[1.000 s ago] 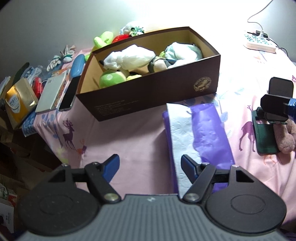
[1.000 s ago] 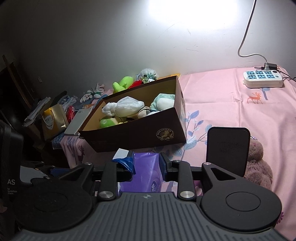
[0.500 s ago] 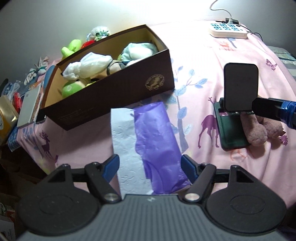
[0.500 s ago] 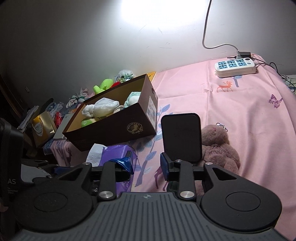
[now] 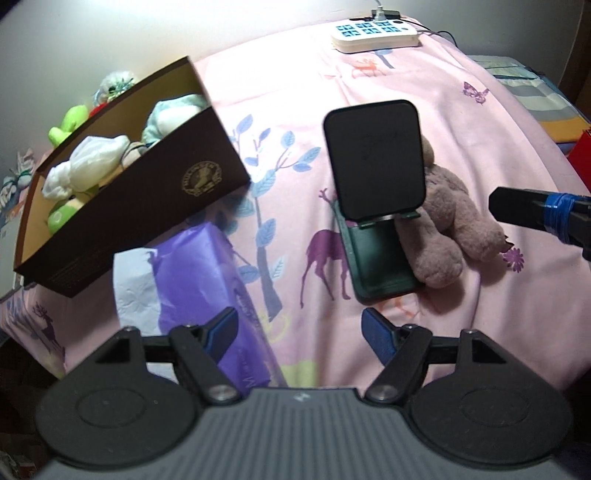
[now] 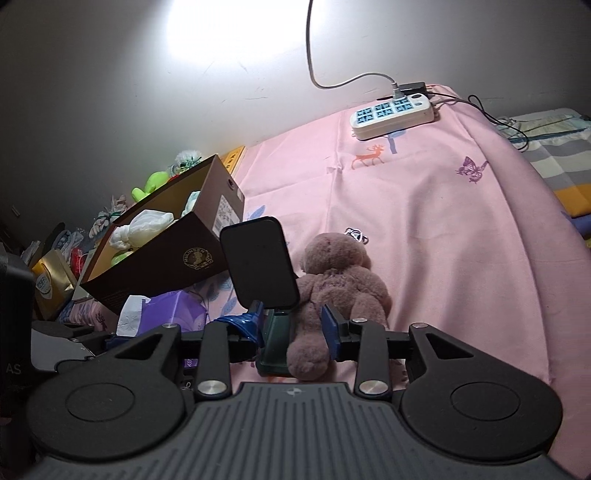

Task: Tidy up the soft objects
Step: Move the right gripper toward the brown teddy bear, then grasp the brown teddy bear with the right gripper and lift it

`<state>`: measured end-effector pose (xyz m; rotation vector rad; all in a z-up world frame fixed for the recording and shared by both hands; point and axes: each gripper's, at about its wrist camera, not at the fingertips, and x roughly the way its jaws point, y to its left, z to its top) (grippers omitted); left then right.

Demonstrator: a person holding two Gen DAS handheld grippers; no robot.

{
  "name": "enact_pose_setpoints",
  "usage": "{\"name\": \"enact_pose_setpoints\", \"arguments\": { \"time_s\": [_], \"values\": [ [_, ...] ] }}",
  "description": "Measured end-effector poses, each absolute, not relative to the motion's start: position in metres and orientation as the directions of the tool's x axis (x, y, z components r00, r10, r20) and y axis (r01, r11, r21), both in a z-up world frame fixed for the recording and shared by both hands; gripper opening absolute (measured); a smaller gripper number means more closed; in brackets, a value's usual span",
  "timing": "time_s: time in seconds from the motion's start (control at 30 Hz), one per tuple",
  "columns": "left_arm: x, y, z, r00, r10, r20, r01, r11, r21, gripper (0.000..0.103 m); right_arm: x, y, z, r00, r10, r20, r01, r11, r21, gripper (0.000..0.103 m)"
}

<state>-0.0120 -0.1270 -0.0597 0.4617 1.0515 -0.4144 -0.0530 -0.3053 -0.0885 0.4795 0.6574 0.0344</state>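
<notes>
While both grippers hover over the pink bedsheet (image 6: 443, 240), a brown plush bear (image 6: 332, 291) lies just ahead of the right one.

Nearest in the right wrist view, the right gripper (image 6: 291, 326) has its jaws opening, with the bear's lower leg and the green base of a phone stand (image 6: 264, 266) between the blue pads; whether either pad touches the plush I cannot tell. Low in the left wrist view, the left gripper (image 5: 299, 332) stands wide apart over bare sheet, its left finger over a purple tissue pack (image 5: 207, 273) at lower left. Further up at centre, the bear leans against the stand's dark panel. Beyond, at upper left, a brown cardboard box (image 5: 147, 206) holds several soft toys. Farthest, at the top of the frame, a white power strip (image 5: 375, 33) rests on the sheet.
</notes>
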Motion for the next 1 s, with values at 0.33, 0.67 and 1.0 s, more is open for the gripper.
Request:
{"name": "enact_pose_setpoints", "arguments": {
  "time_s": [0.33, 0.67, 1.0],
  "values": [
    [-0.020, -0.166, -0.078, 0.346, -0.191, -0.918, 0.653, 0.752, 0.089, 0.074, -0.063, -0.339, -0.109, 0.768, 0.137, -0.626, 0.233, 0.850, 0.472, 0.019],
    [-0.015, -0.159, -0.088, 0.304, -0.233, -0.924, 0.641, 0.767, 0.017, 0.074, -0.041, -0.341, -0.136, 0.727, 0.184, -0.662, 0.217, 0.853, 0.475, 0.020],
    [-0.021, -0.160, -0.086, 0.322, -0.275, -0.906, 0.673, 0.739, 0.015, 0.074, -0.018, -0.332, -0.151, 0.709, 0.174, -0.683, 0.167, 0.900, 0.402, 0.023]
  ]
}}
